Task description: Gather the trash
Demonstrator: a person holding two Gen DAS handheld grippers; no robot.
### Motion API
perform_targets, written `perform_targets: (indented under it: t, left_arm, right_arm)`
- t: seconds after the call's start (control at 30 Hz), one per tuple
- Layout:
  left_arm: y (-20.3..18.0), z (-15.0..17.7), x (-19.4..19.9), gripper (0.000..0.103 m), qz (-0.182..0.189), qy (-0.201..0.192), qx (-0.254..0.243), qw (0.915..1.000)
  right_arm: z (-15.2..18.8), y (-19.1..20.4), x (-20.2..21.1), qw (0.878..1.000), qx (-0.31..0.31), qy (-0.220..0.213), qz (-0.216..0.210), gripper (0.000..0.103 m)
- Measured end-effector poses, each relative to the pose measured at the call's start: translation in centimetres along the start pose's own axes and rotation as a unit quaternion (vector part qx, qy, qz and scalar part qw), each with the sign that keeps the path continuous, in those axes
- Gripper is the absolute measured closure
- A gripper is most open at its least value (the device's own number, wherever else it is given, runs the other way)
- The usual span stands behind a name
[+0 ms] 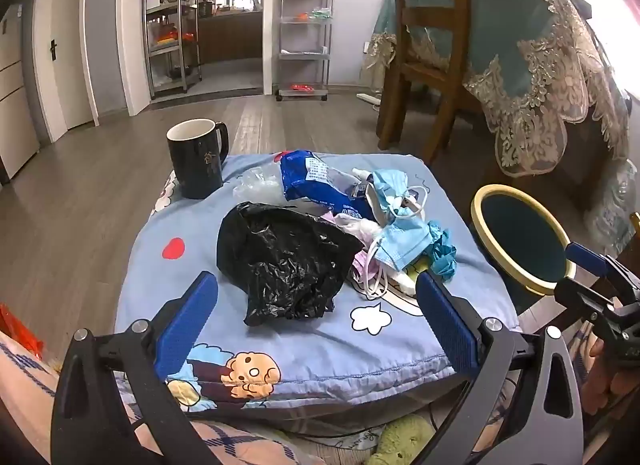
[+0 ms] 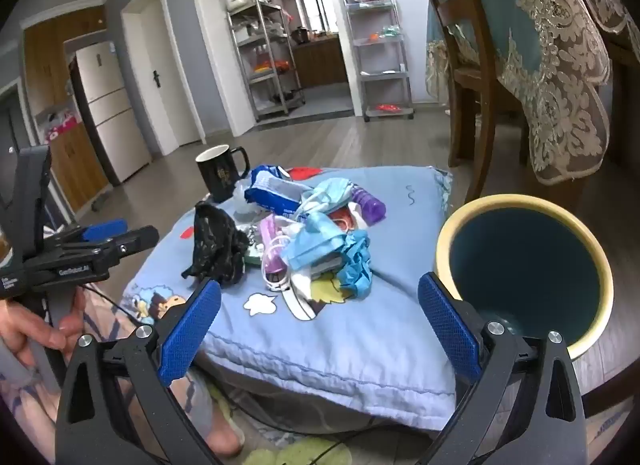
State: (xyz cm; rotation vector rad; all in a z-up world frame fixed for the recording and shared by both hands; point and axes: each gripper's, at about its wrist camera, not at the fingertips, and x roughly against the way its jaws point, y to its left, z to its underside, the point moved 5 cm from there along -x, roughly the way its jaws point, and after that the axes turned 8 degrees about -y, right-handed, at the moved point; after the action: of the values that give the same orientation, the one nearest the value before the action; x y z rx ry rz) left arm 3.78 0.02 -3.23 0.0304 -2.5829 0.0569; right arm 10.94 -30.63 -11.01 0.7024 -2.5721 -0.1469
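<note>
The left gripper (image 1: 316, 329) hovers with its jaws wide apart and nothing between them, just short of a crumpled black plastic bag (image 1: 280, 261) on a blue cartoon-print cushion (image 1: 248, 345). The right gripper (image 2: 320, 329) is likewise spread wide and empty, over the cushion's near edge. Beyond the bag lies the trash pile: blue face masks (image 2: 320, 241), a blue snack wrapper (image 1: 316, 185), a crumpled teal glove (image 2: 356, 265) and a purple bottle (image 2: 370, 203). A black mug (image 1: 198, 161) stands at the cushion's far left corner. A cream-rimmed bin (image 2: 524, 269) with a dark inside stands just beside the cushion, right of it.
</note>
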Motion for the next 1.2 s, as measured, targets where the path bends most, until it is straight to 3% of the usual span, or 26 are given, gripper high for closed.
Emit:
perform_targets:
  t: [0.37,1.2]
  left_arm:
    - [-0.8,0.3,-0.4,0.006,0.003,0.018,-0.003,0.9998]
    - [-0.3,0.8,-1.1,0.006,0.006,0.019,-0.004,0.9998]
  right_arm:
    - [0.0,0.2,0.2,1.000,-0.003,-0.010,0.003,0.005]
    - [0.0,-0.8,0.4,1.000,-0.016,-0.005,0.007,0.005]
